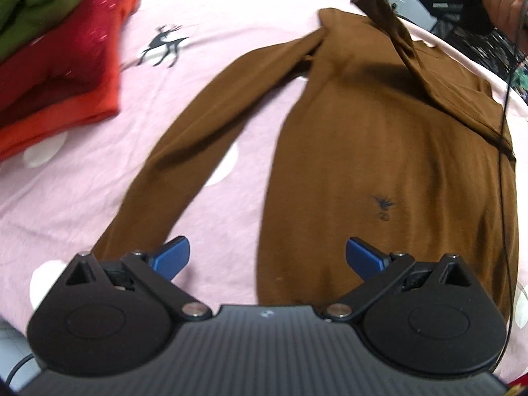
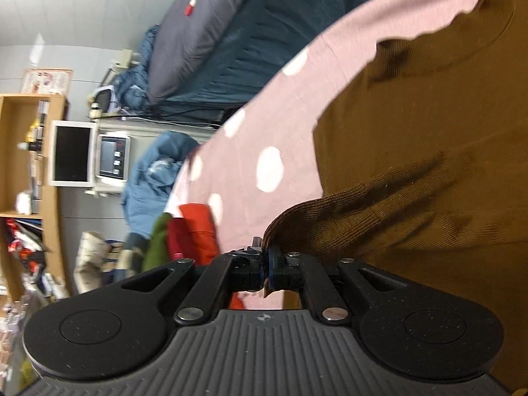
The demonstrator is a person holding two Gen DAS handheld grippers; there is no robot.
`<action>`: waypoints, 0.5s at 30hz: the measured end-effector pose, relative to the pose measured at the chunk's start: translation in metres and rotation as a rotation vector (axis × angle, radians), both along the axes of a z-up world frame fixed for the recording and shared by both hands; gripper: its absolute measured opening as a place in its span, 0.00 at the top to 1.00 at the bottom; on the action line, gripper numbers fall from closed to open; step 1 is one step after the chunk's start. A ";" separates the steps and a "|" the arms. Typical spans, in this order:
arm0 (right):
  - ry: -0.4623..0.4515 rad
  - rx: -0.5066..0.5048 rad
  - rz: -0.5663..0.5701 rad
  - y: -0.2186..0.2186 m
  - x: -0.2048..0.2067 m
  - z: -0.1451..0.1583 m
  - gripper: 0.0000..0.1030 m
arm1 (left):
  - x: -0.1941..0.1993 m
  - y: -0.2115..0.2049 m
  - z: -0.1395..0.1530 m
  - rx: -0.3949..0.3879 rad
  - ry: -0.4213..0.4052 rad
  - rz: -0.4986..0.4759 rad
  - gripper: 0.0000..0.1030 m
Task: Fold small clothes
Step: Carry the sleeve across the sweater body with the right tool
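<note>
A brown long-sleeved top (image 1: 379, 138) lies flat on a pink spotted sheet (image 1: 82, 181). One sleeve (image 1: 184, 151) stretches out to the left of the body. My left gripper (image 1: 267, 254) is open and empty, low over the sheet between that sleeve's cuff and the hem. The other sleeve (image 1: 406, 46) is folded across the body and lifted at the far right. In the right wrist view my right gripper (image 2: 265, 264) is shut on the ribbed cuff of this sleeve (image 2: 330, 221), held above the top's body (image 2: 429, 115).
A stack of folded clothes, green, red and orange (image 1: 56, 52), lies on the sheet at the far left. A deer print (image 1: 165, 46) marks the sheet. Beyond the sheet's edge are a dark blue bed (image 2: 237, 33), a shelf (image 2: 29, 165) and a monitor (image 2: 71, 153).
</note>
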State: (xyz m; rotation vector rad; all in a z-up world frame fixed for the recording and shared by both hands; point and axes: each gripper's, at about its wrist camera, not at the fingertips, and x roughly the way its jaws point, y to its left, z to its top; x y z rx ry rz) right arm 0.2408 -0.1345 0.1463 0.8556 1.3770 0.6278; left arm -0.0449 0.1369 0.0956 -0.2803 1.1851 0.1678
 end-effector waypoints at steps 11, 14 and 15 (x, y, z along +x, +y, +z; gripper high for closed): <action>-0.344 -0.245 0.002 -0.017 -0.009 0.003 0.20 | 0.018 -0.001 0.010 0.043 -0.078 -0.053 0.00; -0.448 -0.420 0.054 -0.049 -0.020 0.005 0.31 | 0.036 -0.011 0.012 0.048 -0.075 -0.093 0.00; -0.475 -0.492 0.064 -0.061 -0.024 0.004 0.31 | 0.042 -0.015 0.012 0.044 -0.069 -0.101 0.00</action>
